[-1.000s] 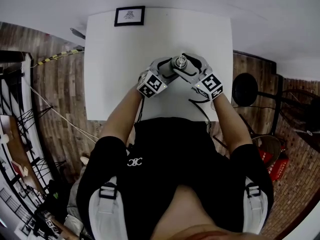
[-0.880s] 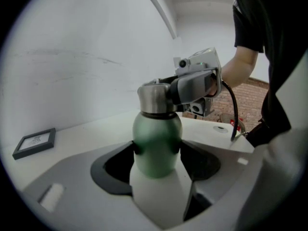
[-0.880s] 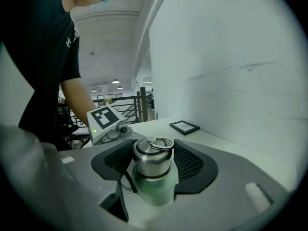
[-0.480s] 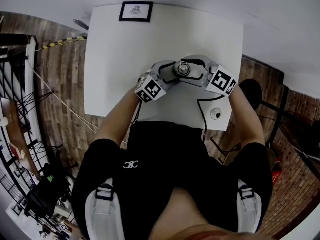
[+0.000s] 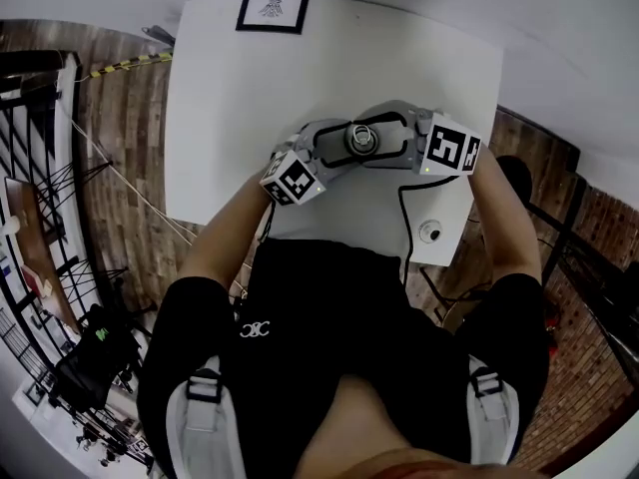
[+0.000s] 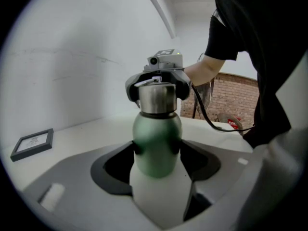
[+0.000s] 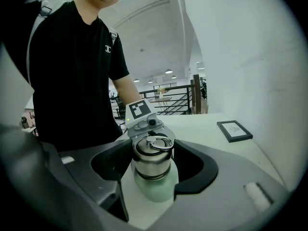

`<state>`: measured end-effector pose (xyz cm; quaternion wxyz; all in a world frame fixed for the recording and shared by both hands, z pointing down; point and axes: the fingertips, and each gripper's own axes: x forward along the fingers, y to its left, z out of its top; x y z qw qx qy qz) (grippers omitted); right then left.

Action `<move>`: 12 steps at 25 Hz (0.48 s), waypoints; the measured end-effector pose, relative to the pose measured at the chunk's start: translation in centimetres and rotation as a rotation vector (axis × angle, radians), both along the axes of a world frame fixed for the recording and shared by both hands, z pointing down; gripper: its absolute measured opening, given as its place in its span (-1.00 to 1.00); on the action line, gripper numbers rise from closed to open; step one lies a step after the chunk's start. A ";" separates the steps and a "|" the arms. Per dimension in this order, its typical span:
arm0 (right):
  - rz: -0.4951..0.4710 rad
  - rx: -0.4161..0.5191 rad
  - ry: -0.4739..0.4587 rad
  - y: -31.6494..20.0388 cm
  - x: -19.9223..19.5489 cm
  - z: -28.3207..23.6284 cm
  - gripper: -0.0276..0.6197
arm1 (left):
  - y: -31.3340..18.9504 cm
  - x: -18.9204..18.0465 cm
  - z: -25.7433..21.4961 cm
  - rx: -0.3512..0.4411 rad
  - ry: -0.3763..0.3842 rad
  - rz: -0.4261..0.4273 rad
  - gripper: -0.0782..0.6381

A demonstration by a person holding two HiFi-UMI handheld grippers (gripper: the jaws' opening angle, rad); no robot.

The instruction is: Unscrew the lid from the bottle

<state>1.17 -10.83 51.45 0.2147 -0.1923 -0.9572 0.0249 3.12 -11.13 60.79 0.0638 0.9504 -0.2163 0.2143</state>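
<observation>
left claw clamps bottle | right claw grips lid | right claw swung outward since earlier

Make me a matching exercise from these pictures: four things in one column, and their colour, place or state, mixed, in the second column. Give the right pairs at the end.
Things:
1 bottle
2 lid
3 frame
4 left gripper

Descriptions:
a at the far edge of the table
b silvery
c green
d closed on the bottle

Pairs: 1-c, 2-b, 3-a, 4-d
</observation>
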 end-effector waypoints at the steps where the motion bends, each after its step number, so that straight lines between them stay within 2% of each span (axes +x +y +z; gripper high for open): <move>1: 0.001 -0.004 0.005 0.0 -0.1 0.0 -0.06 | 0.0 0.0 -0.1 -0.001 0.000 0.000 0.21; 3: 0.037 -0.010 0.022 0.0 -0.2 0.0 -0.05 | 0.1 -0.1 -0.1 0.001 -0.004 0.003 0.21; 5: 0.121 -0.004 0.032 -0.1 -0.1 0.0 -0.04 | 0.2 -0.1 -0.2 0.008 -0.009 0.008 0.21; 12: 0.592 0.113 -0.076 -0.6 0.3 -1.1 -0.01 | 0.3 -0.2 0.1 0.015 -0.007 0.005 0.21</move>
